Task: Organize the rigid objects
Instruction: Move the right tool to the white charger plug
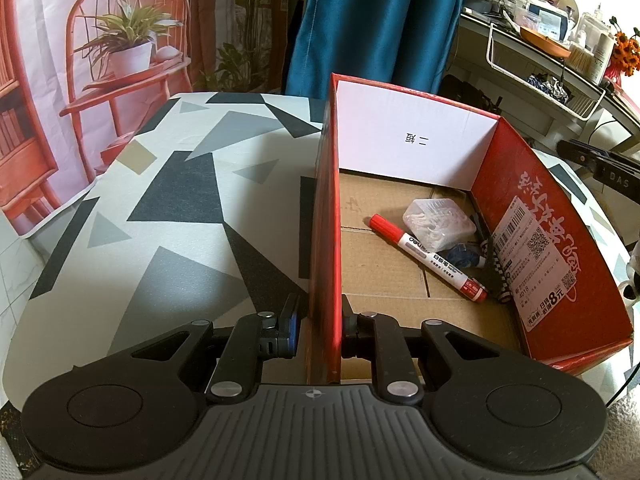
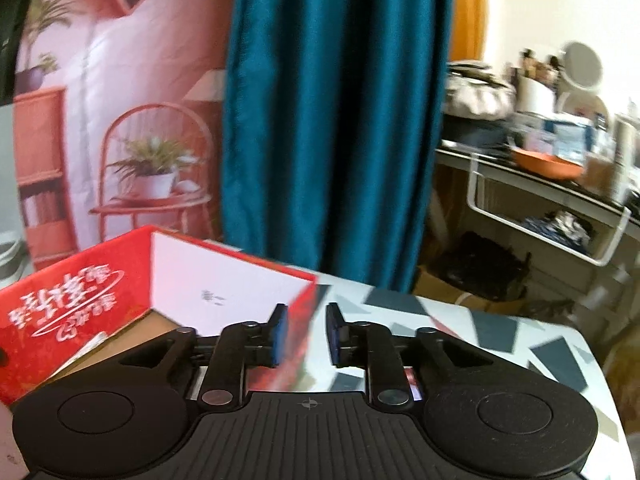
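Observation:
A red cardboard box (image 1: pixel 540 220) stands open on the table with the grey, black and white patterned cloth (image 1: pixel 160 208). Inside lie a red marker (image 1: pixel 428 258), a clear plastic case of white bits (image 1: pixel 438 224), a small blue item (image 1: pixel 464 256) and a black-and-white checked piece (image 1: pixel 494 268). My left gripper (image 1: pixel 320 312) is shut on the box's near left wall, one finger on each side. In the blurred right wrist view, the right gripper (image 2: pixel 306 314) straddles the box's (image 2: pixel 72 300) far right wall, and its pads stand apart from it.
A blue curtain (image 1: pixel 372 28) hangs behind the table. A cluttered shelf unit with a white wire basket (image 1: pixel 552 92) stands to the right. A printed backdrop of red furniture (image 1: pixel 112 52) covers the wall on the left. Bare cloth lies left of the box.

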Action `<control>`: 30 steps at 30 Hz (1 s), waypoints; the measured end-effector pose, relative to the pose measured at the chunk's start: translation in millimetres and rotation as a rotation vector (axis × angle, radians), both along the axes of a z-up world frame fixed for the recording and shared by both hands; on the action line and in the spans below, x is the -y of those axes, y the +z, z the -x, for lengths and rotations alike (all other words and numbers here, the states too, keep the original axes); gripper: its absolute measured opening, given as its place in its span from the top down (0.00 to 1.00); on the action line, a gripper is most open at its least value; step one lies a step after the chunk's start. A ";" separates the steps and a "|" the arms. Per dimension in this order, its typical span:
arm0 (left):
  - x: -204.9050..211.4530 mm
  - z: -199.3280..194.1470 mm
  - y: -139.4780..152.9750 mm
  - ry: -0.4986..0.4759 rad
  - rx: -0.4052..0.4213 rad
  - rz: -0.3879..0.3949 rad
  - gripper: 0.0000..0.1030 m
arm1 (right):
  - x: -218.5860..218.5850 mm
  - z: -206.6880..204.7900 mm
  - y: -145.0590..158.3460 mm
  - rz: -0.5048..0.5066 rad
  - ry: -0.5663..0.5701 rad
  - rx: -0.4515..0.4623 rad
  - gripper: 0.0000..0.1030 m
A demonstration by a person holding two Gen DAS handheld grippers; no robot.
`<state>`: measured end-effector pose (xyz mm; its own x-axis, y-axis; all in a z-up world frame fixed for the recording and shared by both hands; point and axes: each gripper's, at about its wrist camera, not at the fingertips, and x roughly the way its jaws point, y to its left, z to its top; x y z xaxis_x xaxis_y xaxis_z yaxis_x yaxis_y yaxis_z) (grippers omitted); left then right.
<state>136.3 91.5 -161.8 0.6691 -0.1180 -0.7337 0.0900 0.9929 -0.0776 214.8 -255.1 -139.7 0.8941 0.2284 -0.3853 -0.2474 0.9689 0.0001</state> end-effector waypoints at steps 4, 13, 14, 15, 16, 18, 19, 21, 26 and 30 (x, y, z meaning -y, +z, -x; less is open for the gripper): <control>-0.1 0.0 -0.1 0.000 0.000 0.000 0.81 | 24.2 1.6 -15.2 -0.046 -0.087 -0.032 0.39; 0.0 0.1 -0.1 0.000 0.000 0.000 0.81 | 64.9 2.7 -66.1 -0.139 -0.242 -0.166 0.12; -0.1 0.1 -0.2 0.000 0.000 0.000 0.81 | 68.2 1.8 -71.2 -0.143 -0.253 -0.177 0.12; -0.1 0.1 -0.2 0.000 0.000 0.000 0.81 | 70.5 0.1 -75.8 -0.144 -0.263 -0.187 0.12; 0.0 0.1 -0.2 0.000 0.000 0.000 0.81 | 73.0 -1.3 -80.5 -0.148 -0.273 -0.198 0.12; 0.0 0.1 -0.2 0.000 0.000 0.000 0.81 | 77.3 -6.0 -88.4 -0.171 -0.291 -0.228 0.13; 0.1 0.1 -0.2 0.000 0.000 -0.001 0.81 | 78.9 -8.7 -91.5 -0.182 -0.301 -0.240 0.13; -0.4 0.4 -0.1 0.000 0.000 -0.002 0.81 | 82.3 -16.0 -98.1 -0.205 -0.328 -0.270 0.14; -0.9 0.6 -0.1 -0.001 0.000 -0.003 0.81 | 89.7 -37.7 -112.7 -0.252 -0.421 -0.339 0.15; -2.5 0.9 -0.3 -0.001 0.000 -0.006 0.81 | 92.0 -54.5 -121.7 -0.259 -0.484 -0.386 0.22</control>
